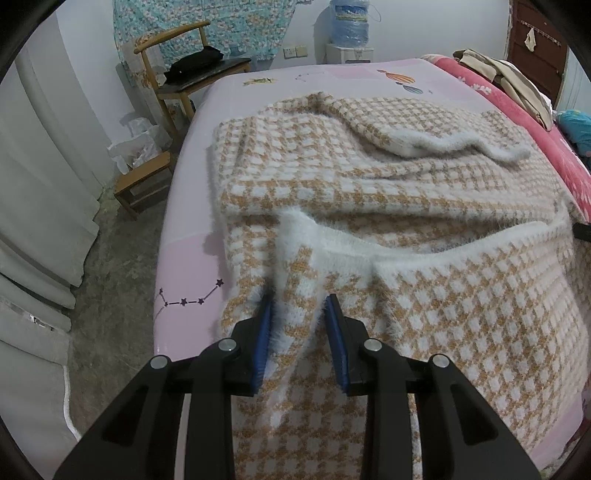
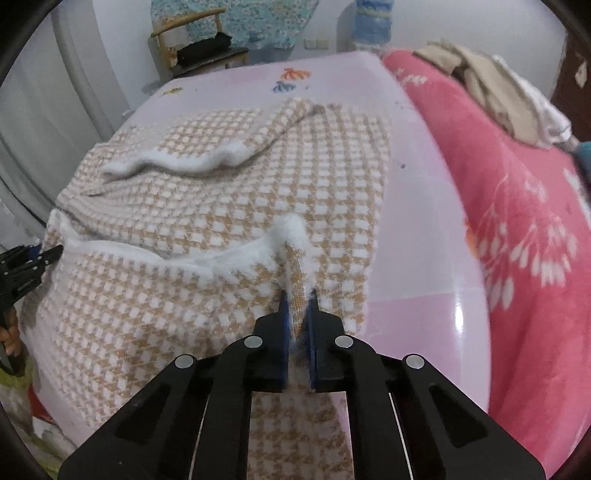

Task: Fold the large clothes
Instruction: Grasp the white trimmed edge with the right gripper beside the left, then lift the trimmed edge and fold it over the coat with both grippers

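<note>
- Pale curtains hang at the far left, then a wooden chair (image 1: 192,70) against the wall, a water dispenser (image 1: 349,33) behind, and the pink bed sheet (image 1: 188,266) filling the middle of the room.
- Spread over that sheet lies the checked sweater (image 1: 369,177), tan and white with fluffy white trim, its length running away from both cameras toward the far wall, one sleeve folded across the far part.
- At the garment's left near edge, the left gripper (image 1: 299,328) straddles a raised ridge of trim and knit; both blue pads sit against the bunched cloth, part-way closed, so it appears to grip that fold.
- Farther right along the same near edge, the right gripper (image 2: 297,317) is pinched tight on a thin upstanding fold of the knit, its pads nearly meeting with cloth between them.
- Both holds sit on the near edge, one toward each side, with the rest of the garment lying ahead of the fingers; my reading is that carrying this edge forward over the body makes the next fold.
- On the far right, a red floral blanket (image 2: 517,221) borders the sheet, with beige clothes (image 2: 491,88) piled on it, well apart from the work.
</note>
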Motion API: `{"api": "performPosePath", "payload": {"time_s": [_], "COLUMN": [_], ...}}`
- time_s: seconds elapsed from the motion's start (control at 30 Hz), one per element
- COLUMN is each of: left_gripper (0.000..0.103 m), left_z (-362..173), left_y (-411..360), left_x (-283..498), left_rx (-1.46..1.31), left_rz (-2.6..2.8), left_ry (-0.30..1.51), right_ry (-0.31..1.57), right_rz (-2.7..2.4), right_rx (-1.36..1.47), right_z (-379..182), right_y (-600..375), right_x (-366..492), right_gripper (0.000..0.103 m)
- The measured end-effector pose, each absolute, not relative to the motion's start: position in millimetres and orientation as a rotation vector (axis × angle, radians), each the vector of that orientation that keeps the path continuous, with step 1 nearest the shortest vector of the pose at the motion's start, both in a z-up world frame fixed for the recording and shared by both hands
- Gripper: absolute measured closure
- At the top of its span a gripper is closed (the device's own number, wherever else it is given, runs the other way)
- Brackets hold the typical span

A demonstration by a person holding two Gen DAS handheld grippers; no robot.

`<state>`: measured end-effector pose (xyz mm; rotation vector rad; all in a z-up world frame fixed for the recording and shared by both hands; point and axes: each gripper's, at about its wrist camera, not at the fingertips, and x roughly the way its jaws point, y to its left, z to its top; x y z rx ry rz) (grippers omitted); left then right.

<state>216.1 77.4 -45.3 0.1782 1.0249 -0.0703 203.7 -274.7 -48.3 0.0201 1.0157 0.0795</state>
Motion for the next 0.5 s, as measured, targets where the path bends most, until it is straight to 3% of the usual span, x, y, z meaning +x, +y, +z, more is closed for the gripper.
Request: {"api": "performPosePath", "payload": {"time_s": [0.2, 0.5], "left_gripper": [0.091, 0.095], "left_z": [-27.3, 62.6], "left_y": [78.9, 93.4], "left_x": [196.7, 168.6], "left_rx": [0.203, 0.154], "left_rz": [-0.055, -0.077], "left_ry": [0.923, 0.663], "right_ry": [0.888, 0.620], "right_rz": [0.026, -0.011], "right_rx": [-0.031, -0.016], "right_z": [-15.0, 65.4], "right_y": [-260.0, -259.8], "right_x": [173.4, 136.7], "right_gripper": [0.098, 0.099]}}
